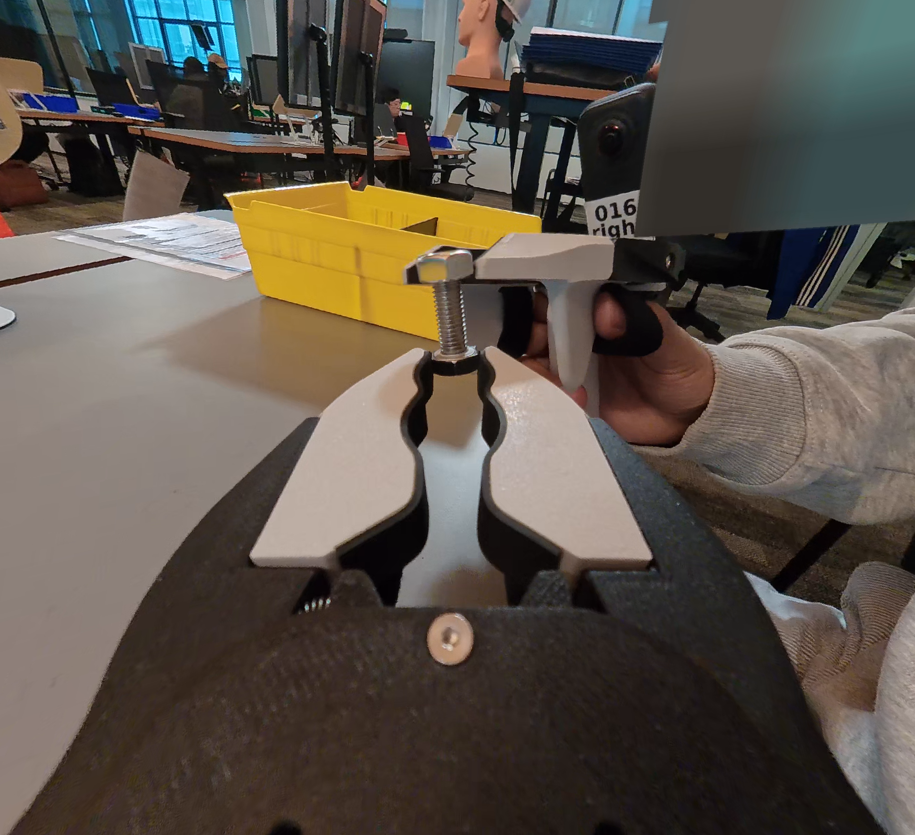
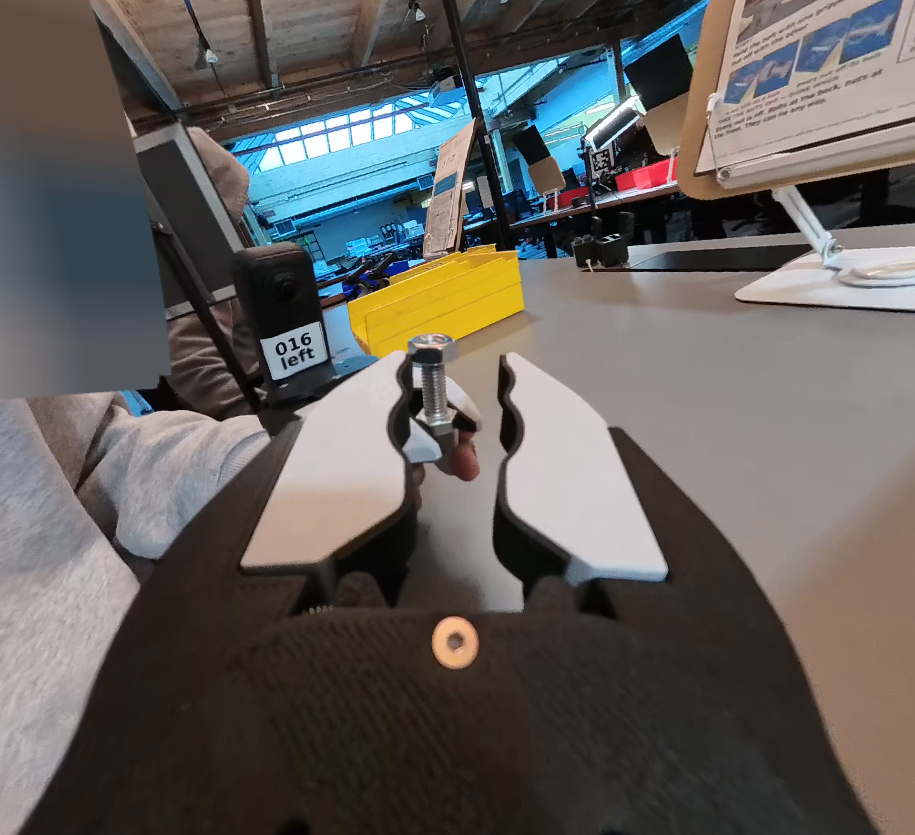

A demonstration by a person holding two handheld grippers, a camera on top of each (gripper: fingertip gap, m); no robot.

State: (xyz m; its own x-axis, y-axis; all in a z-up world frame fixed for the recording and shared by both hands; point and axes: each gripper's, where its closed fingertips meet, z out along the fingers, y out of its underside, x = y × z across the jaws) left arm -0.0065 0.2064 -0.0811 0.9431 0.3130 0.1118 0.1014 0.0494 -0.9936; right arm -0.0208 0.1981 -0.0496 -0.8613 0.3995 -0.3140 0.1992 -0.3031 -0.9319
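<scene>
A silver hex bolt (image 1: pixel 449 311) stands upright above the grey table (image 1: pixel 124 390). My left gripper (image 1: pixel 453 356) is shut on the nut (image 1: pixel 453 360) at the bolt's lower end. My right gripper (image 1: pixel 438 269) comes in from the right at the level of the bolt head. In the right wrist view my right gripper (image 2: pixel 450 361) is open. The bolt (image 2: pixel 435 390) stands between its jaws, with the head close to the left finger (image 2: pixel 346 440). The left gripper's tips hold the nut (image 2: pixel 438 430) below.
A yellow divided bin (image 1: pixel 317 262) sits on the table just beyond the bolt; it also shows in the right wrist view (image 2: pixel 445 296). A laminated sheet (image 1: pixel 163 239) lies at the far left. A document stand (image 2: pixel 817 44) on a white base (image 2: pixel 817 286) stands at the right. Less than 4 cm separates the two grippers' tips.
</scene>
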